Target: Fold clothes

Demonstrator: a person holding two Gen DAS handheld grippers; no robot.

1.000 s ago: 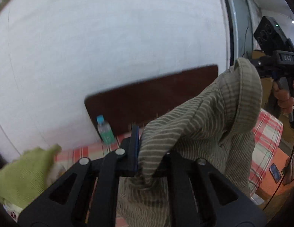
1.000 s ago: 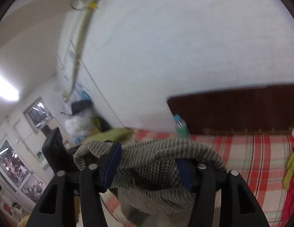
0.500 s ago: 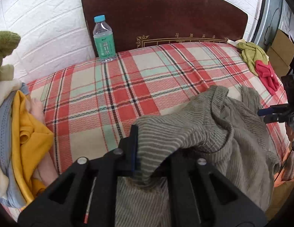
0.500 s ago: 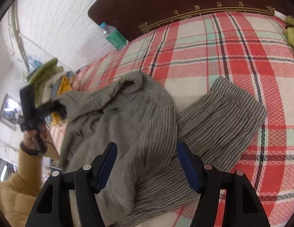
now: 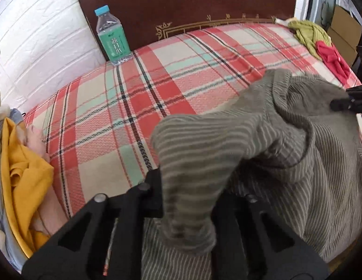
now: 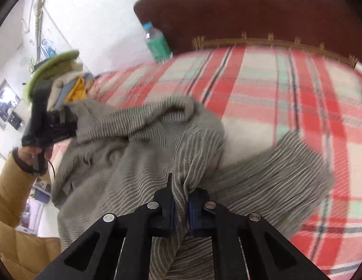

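While the left claw [image 5: 188, 200] grips one bunched fold, the striped garment [image 6: 139, 154] is pinched in the right claw [image 6: 181, 207].

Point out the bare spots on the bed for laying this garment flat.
Bare plaid bedspread runs between the water bottle, headboard and striped garment. Crowded: clothes pile at one edge, green and red clothes in the far corner.

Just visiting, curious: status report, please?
Left tool shut on striped garment. Right tool shut on it too. Garment bunched on plaid bed. Nothing blocking.
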